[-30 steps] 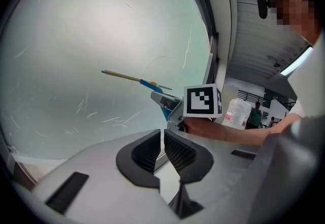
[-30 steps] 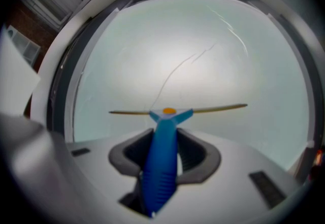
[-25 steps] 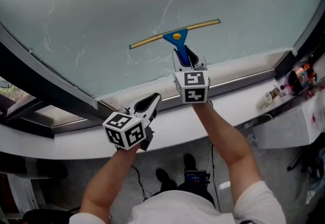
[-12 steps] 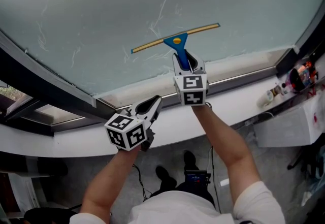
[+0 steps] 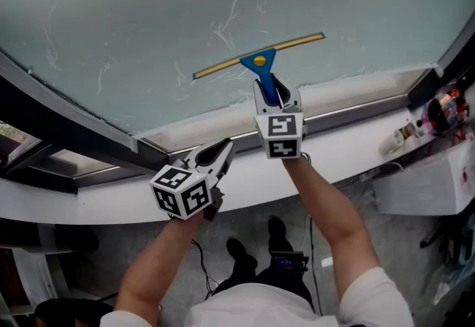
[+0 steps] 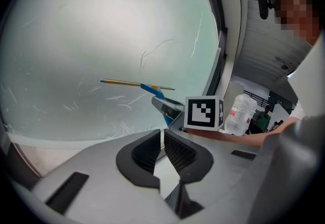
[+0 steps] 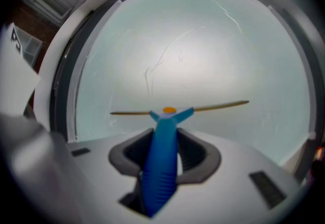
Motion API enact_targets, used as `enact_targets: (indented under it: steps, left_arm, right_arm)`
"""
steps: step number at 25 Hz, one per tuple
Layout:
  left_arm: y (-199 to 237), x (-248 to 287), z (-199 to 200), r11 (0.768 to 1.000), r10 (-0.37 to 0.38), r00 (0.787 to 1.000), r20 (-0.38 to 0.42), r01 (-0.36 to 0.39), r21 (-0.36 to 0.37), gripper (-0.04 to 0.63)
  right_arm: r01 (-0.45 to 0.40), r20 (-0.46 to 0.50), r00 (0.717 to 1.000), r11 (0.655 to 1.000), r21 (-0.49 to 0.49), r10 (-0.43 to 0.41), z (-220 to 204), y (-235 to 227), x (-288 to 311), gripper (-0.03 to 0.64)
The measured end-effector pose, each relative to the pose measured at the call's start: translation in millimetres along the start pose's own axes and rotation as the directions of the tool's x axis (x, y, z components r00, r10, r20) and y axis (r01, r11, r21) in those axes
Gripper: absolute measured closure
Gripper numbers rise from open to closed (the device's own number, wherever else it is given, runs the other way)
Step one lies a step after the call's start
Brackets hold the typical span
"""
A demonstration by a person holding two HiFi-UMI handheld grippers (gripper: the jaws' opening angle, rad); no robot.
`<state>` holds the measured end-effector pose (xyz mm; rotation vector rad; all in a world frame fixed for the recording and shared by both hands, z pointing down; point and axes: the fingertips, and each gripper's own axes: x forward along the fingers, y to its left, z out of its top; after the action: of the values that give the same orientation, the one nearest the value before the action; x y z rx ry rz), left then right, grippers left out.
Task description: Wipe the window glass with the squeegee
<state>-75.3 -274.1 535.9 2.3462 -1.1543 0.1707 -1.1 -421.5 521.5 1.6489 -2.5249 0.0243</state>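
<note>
Blue-handled squeegee [image 5: 258, 60], its handle pinched in the right gripper [image 5: 277, 93], brass-coloured blade lying across the lower window glass [image 5: 148, 14], near the white sill [image 5: 349, 141]. Left gripper [image 5: 217, 153] is lower left, over the sill — jaws pressed almost together, nothing between.

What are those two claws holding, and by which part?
The right gripper grips the squeegee by its blue handle; the left gripper is shut on nothing.

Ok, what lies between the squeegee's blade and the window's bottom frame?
Only a strip of streaked glass, crossed by the squeegee's blue handle, which the right gripper clamps. The head view shows this best.
</note>
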Motion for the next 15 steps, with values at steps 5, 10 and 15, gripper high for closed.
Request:
enact_targets:
  steps: [5,10,15]
  left_arm:
    - [7.2,8.3,-18.0,1.0,0.006,1.0,-0.027,-0.006,-0.019,0.549]
    - [12.7,15.4,-30.3,0.999,0.01,0.999,-0.042,-0.012,-0.037,0.549]
    - [14.3,22.4,-41.1,0.999,0.006,0.998,-0.06,-0.009,-0.047,0.549]
  right_arm:
    - [-0.007,-0.01,1.0,1.0,-0.001,0.007,-19.9,-0.3,2.8,0.466]
    - [-0.019,-0.005,1.0,1.0,-0.017,0.019,-28.5,0.1,4.2,0.466]
    - [-0.029,0.009,1.0,1.0,-0.006,0.029,-35.7,0.3,4.6,0.466]
